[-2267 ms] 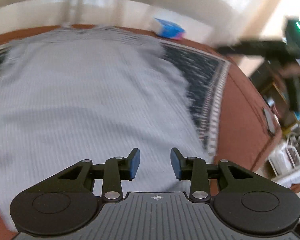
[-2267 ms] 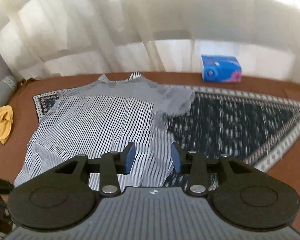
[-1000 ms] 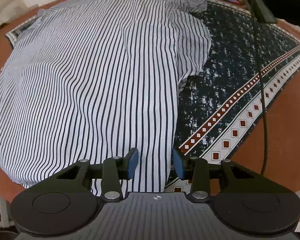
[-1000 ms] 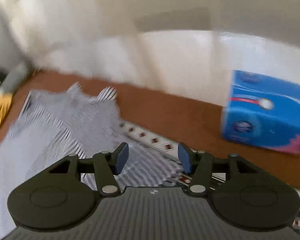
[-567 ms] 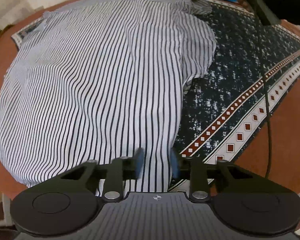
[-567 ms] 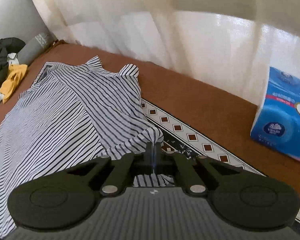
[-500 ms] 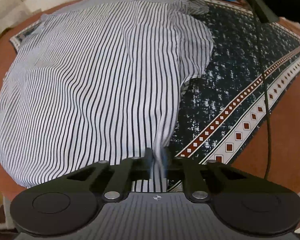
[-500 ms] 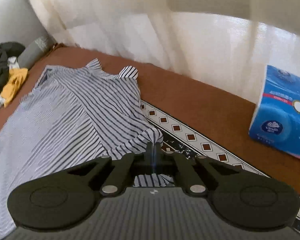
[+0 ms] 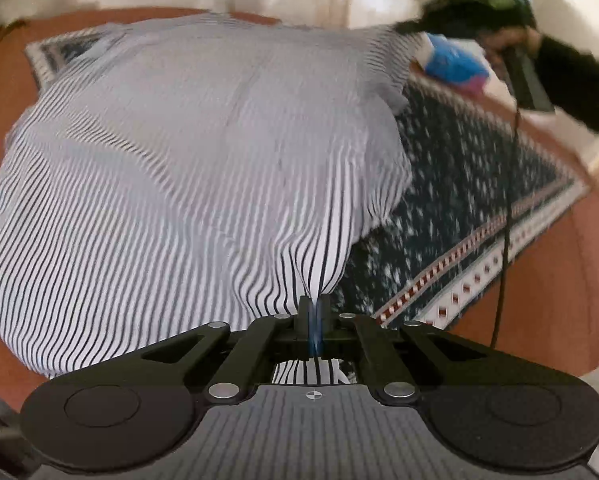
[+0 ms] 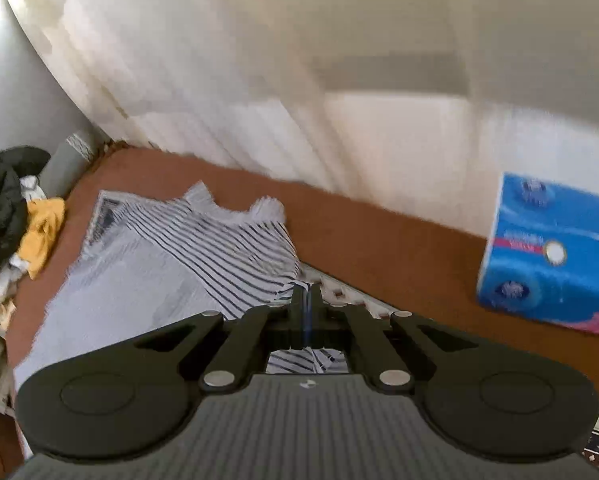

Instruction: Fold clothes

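Note:
A black-and-white striped shirt lies spread over a dark patterned mat on a brown table. My left gripper is shut on the shirt's near right hem and lifts that edge off the mat. My right gripper is shut on the shirt's far right sleeve; the shirt stretches away to the left with its collar near the curtain. In the left wrist view the right gripper shows at the top right, holding the raised sleeve corner.
A blue tissue box stands on the table to the right, also in the left wrist view. A heap of black and yellow clothes lies at the far left. White curtains hang behind the table. A cable dangles over the mat.
Both grippers closed on the shirt's right edge, hem and sleeve, and have lifted it off the mat. The shirt's right side now billows up.

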`<state>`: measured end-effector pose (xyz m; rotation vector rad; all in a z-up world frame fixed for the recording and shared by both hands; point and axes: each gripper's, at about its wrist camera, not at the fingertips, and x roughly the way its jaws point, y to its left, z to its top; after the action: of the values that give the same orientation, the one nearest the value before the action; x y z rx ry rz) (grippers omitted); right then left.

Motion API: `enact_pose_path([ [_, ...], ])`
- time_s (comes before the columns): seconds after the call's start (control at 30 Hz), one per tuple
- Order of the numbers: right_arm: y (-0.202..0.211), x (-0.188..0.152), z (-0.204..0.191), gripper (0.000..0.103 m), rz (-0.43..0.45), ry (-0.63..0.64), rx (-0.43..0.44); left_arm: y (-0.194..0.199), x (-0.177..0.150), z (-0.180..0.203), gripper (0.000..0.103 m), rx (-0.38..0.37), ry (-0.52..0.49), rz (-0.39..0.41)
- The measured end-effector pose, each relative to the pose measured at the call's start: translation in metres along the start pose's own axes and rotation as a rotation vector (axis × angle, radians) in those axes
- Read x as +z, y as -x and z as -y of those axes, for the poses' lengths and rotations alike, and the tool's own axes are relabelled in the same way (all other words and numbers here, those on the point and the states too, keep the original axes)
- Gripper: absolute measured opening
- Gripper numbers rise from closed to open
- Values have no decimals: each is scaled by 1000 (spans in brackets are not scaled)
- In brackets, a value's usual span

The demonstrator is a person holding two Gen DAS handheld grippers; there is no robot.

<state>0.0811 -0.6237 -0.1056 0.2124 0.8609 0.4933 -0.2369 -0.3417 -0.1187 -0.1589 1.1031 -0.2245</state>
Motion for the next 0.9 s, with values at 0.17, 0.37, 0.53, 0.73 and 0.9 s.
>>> enact_pose_path([
  [0.17,2,26,-33,0,36,23,18,12,3,-41,0,-32,108,47],
  [0.37,-25,52,-83,0,47,65,18,3,5,-93,0,-67,209,46],
  [0.53,-80,58,-118,0,-12,102,-16,-12,3,-120,0,-90,231,15],
  [0.73,-135,53,-139,0,-87,143,-90,-27,1,-131,17,-104,209,-17],
  [0.9,-161,42,-141,6,-158,164,-171,-31,0,-136,27,-107,227,-16],
])
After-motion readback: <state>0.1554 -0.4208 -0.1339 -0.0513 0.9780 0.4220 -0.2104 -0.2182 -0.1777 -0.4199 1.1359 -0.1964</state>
